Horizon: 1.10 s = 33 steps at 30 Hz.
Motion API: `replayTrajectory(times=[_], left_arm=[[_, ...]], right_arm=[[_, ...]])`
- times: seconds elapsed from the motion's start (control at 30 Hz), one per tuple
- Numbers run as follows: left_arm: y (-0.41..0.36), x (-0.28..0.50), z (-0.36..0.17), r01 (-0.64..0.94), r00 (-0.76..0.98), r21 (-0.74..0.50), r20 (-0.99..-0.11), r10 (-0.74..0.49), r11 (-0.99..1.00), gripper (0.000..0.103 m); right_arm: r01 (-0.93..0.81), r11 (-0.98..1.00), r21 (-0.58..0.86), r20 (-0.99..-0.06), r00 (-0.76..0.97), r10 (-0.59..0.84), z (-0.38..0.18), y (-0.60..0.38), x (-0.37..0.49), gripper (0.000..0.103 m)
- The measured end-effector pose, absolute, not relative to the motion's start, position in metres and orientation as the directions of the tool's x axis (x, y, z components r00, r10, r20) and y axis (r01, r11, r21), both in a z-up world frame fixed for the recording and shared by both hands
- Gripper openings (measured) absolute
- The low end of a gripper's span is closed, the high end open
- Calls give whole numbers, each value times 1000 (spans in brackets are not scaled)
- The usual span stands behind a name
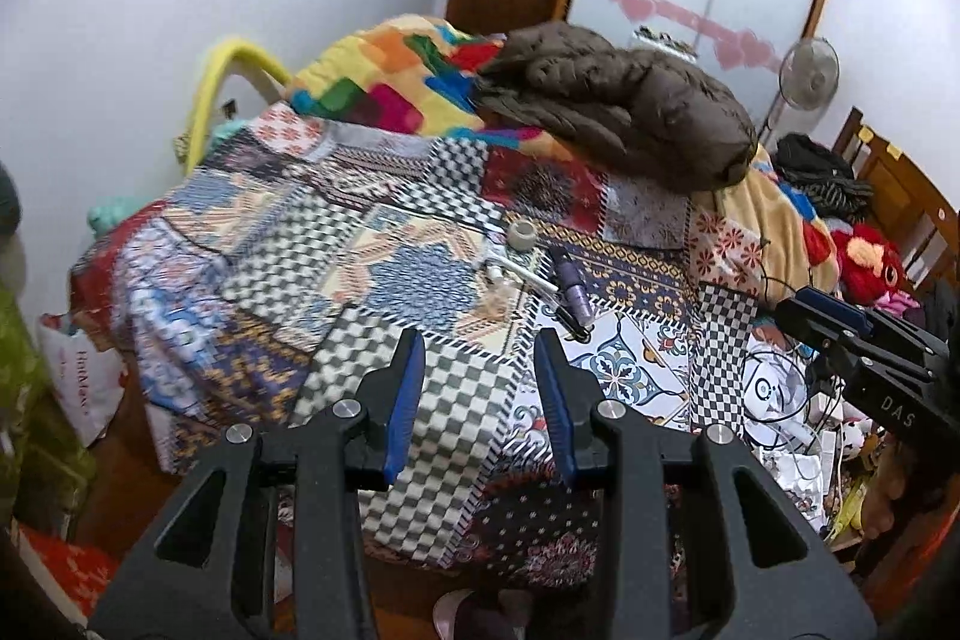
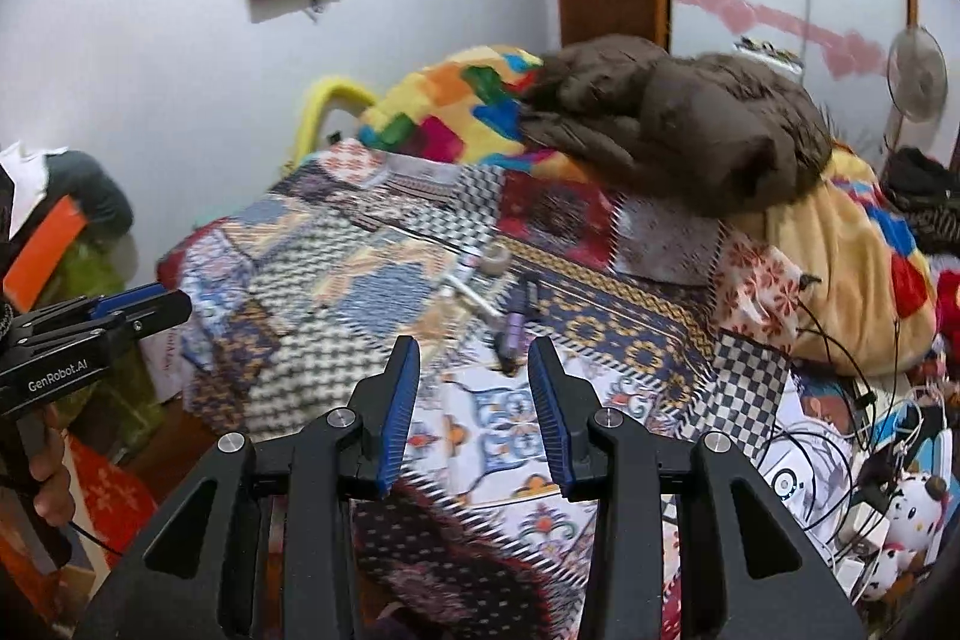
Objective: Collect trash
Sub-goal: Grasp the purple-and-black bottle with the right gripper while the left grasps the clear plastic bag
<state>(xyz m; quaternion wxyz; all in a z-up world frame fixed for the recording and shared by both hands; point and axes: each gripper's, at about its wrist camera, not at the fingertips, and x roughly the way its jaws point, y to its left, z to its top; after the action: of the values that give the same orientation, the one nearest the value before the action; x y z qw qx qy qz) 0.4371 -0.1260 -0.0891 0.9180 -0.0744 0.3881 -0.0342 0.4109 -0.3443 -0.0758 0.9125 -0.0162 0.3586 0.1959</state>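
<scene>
Small items lie together mid-bed on the patchwork bedspread point(image 1: 288, 244): a grey tape roll point(image 1: 521, 236), a white tube point(image 1: 522, 270), a purple tube-like item point(image 1: 567, 274) and a crumpled clear wrapper point(image 1: 498, 304). They also show in the right wrist view: the tape roll point(image 2: 495, 258), the white tube point(image 2: 471, 293), the purple item point(image 2: 515, 323). My left gripper point(image 1: 479, 340) is open and empty, short of the items. My right gripper point(image 2: 473, 347) is open and empty, just short of the purple item. Each gripper shows in the other's view: the right point(image 1: 798, 307), the left point(image 2: 156, 301).
A brown puffer jacket point(image 1: 624, 100) lies on a colourful blanket point(image 1: 390, 76) at the bed's far end. Cables, papers and plush toys point(image 2: 900, 514) crowd the right side. A fan point(image 1: 807, 73) stands by the wardrobe. Bags point(image 1: 78, 382) sit on the floor at left.
</scene>
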Motion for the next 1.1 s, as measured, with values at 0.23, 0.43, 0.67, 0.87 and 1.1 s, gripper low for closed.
replayTrajectory(times=[0.23,0.43,0.67,0.87,1.1], left_arm=[[-144,503,-139,61,621,-179,-763,-177,982,37],[-149,548,-180,77,563,-212,-797,-218,974,37],[-152,588,-224,86,522,-217,-821,-230,972,45],[-158,614,-256,105,494,-190,-842,-217,976,45],[-172,629,-274,183,512,-109,-838,-189,977,45]], right_arm=[[-320,932,169,-716,610,339,-117,-355,467,34],[-294,925,241,-748,550,370,-154,-350,510,34],[-292,917,272,-768,509,390,-191,-333,552,34],[-295,909,294,-780,475,407,-216,-321,575,34],[-317,903,290,-786,459,414,-233,-310,587,34]])
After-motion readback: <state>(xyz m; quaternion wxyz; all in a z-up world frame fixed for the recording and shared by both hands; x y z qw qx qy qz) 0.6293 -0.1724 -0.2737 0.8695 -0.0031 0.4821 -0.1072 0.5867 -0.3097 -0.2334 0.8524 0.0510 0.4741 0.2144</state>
